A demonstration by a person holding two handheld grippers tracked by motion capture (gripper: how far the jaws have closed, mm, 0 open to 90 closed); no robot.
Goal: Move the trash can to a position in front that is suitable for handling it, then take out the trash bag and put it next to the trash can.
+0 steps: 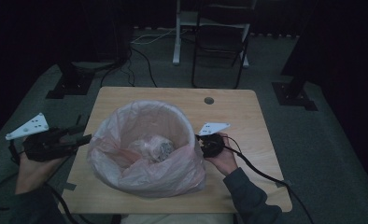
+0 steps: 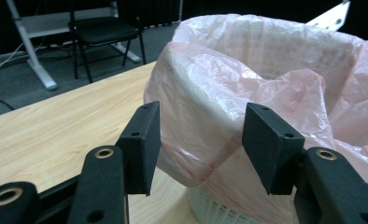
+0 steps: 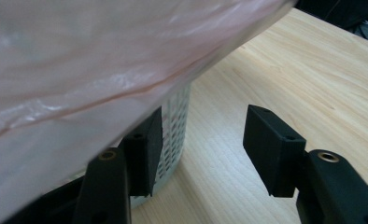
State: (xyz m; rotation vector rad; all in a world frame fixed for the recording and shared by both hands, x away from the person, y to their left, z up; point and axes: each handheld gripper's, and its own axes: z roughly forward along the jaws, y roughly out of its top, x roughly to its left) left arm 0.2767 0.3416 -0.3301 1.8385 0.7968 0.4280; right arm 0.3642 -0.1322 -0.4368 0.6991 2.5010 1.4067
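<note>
From the high view, one white mesh bin point(image 1: 147, 144) stands near the middle of the wooden counter point(image 1: 247, 116), lined with one pink plastic bag point(image 1: 126, 163) whose loose top is folded out over the rim, probably so the liner stays put. One crumpled lump of pink plastic and grey waste point(image 1: 156, 148) lies inside. The two tools flank the bin, which suits working the liner from both sides: the left tool point(image 1: 81, 137) sits just beside the bag's left edge, the right tool point(image 1: 201, 142) close against its right edge. One empty chair point(image 1: 219, 42) stands beyond the counter. In the left gripper view, the left tool point(image 2: 201, 144) stands wide, its two pads apart with bag film behind the gap and nothing pinched. In the right gripper view, the right tool point(image 3: 203, 149) is also parted and empty; the bag point(image 3: 79, 70) overhangs one pad, and the mesh bin wall point(image 3: 175, 126) shows beneath.
</note>
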